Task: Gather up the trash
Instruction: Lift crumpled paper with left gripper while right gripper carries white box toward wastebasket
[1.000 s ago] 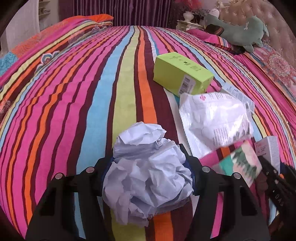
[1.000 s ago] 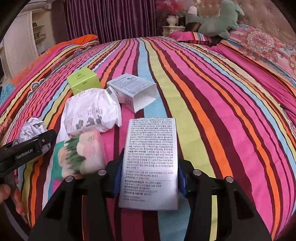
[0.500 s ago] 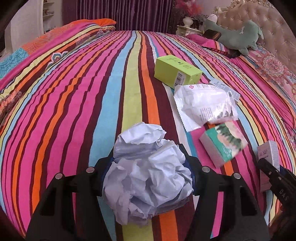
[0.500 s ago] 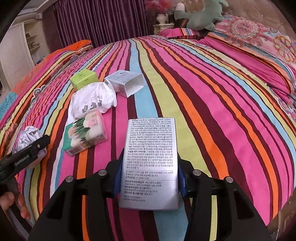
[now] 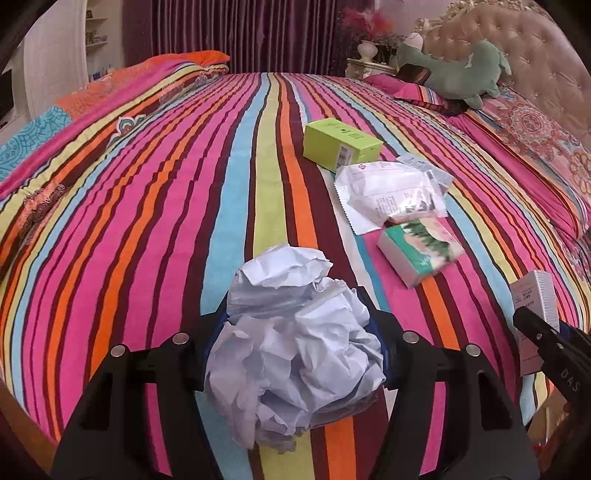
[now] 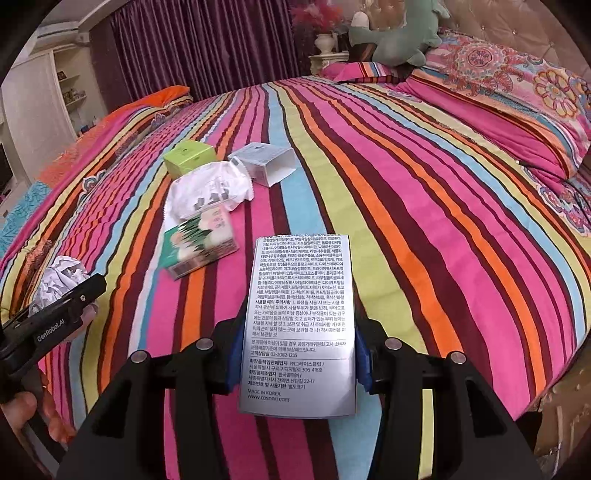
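Left gripper (image 5: 295,354): jaws part-open, clamped on a crumpled paper ball (image 5: 295,332) that bulges out above and below them, held over the near edge of the striped bed (image 5: 147,221). Right gripper (image 6: 297,354): jaws closed down on a flat printed carton (image 6: 299,325), text side facing the camera, upright between the blue pads (image 6: 364,354). Each gripper shows at the edge of the other's view; a person's fingers (image 6: 18,410) are on the left handle. Trash on the bed, near to far: green-and-pink tissue pack (image 5: 421,251), just beyond it and overlapping its far end a white plastic wrapper (image 5: 388,192), then a lime-green box (image 5: 340,144) and beside it an open-ended grey box (image 6: 264,162), all bunched together. Far end: green plush toy (image 5: 461,74) against the tufted headboard (image 5: 535,66), purple curtains (image 5: 240,33) behind.
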`<state>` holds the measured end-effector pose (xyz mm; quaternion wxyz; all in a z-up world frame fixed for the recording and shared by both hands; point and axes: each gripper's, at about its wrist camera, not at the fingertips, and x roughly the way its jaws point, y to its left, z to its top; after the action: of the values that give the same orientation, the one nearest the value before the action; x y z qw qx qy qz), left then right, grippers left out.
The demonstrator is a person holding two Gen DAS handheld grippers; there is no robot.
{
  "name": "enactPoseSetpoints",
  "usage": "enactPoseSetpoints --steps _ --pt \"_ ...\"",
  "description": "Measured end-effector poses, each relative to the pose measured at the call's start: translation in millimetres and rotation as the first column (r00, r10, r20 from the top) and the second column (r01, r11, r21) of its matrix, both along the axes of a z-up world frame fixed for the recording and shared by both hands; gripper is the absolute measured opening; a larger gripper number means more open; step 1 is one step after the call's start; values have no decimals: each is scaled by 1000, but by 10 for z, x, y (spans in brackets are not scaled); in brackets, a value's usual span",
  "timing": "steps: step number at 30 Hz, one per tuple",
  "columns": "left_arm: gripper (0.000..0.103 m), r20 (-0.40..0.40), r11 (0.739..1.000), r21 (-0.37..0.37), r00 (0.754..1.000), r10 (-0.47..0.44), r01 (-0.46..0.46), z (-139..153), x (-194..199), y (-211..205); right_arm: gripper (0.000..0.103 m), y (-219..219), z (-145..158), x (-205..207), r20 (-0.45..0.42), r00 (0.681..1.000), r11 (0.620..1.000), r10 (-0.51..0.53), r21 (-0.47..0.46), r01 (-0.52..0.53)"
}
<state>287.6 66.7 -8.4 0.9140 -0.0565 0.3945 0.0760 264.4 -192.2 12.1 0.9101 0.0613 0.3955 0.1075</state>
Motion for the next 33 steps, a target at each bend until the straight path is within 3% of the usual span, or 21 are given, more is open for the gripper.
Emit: enactPoseSetpoints --steps 18,30,33 --pt "62 28 1000 -13 999 -23 23 51 -998 -210 45 -101 62 -797 -1 1000 997 21 81 -21" --pt "62 -34 996 27 995 -89 90 -185 -1675 -491 45 -54 -11 -1357 -15 998 995 64 75 -63" --pt "62 -52 996 7 995 -87 88 -220 -1802 -489 45 -85 -58 -1437 -44 996 991 79 107 -74"
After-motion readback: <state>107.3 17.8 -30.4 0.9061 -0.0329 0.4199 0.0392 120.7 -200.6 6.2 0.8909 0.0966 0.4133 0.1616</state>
